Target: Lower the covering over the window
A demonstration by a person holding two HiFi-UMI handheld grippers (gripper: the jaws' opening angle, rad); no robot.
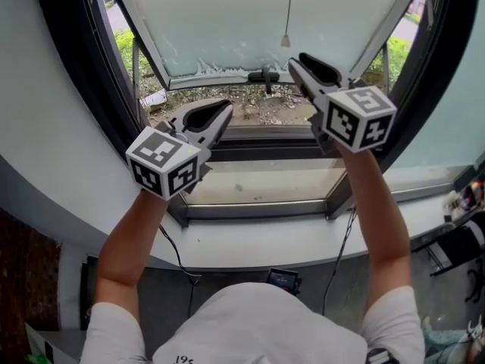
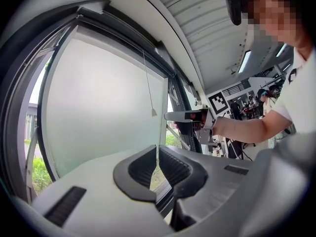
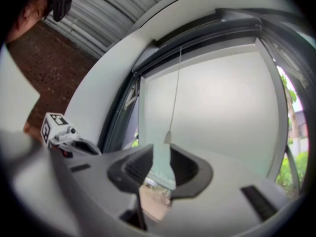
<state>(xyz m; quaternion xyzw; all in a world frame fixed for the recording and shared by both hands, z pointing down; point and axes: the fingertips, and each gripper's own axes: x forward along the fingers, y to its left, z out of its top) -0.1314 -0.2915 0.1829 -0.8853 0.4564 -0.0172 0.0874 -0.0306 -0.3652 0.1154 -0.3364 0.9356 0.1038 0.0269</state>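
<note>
A pale roller blind (image 1: 242, 17) covers the upper part of the window, and its bottom bar (image 1: 220, 78) hangs above the open gap. A thin pull cord ends in a small pendant (image 1: 286, 40). My right gripper (image 1: 292, 64) is raised just below that pendant, its jaws apart and nothing pressed between them. In the right gripper view the pendant (image 3: 168, 137) hangs just above the right gripper (image 3: 159, 157), with the blind (image 3: 217, 107) behind. My left gripper (image 1: 225, 110) is lower and to the left, shut and empty. In the left gripper view the left gripper (image 2: 158, 154) faces the blind (image 2: 98, 107) and the cord pendant (image 2: 154, 112).
A black window handle (image 1: 263, 75) sits at the frame below the blind. The white sill (image 1: 250, 241) curves in front of me with cables hanging from it. Shrubs and gravel lie outside. Small items (image 1: 470, 194) stand at the sill's right end.
</note>
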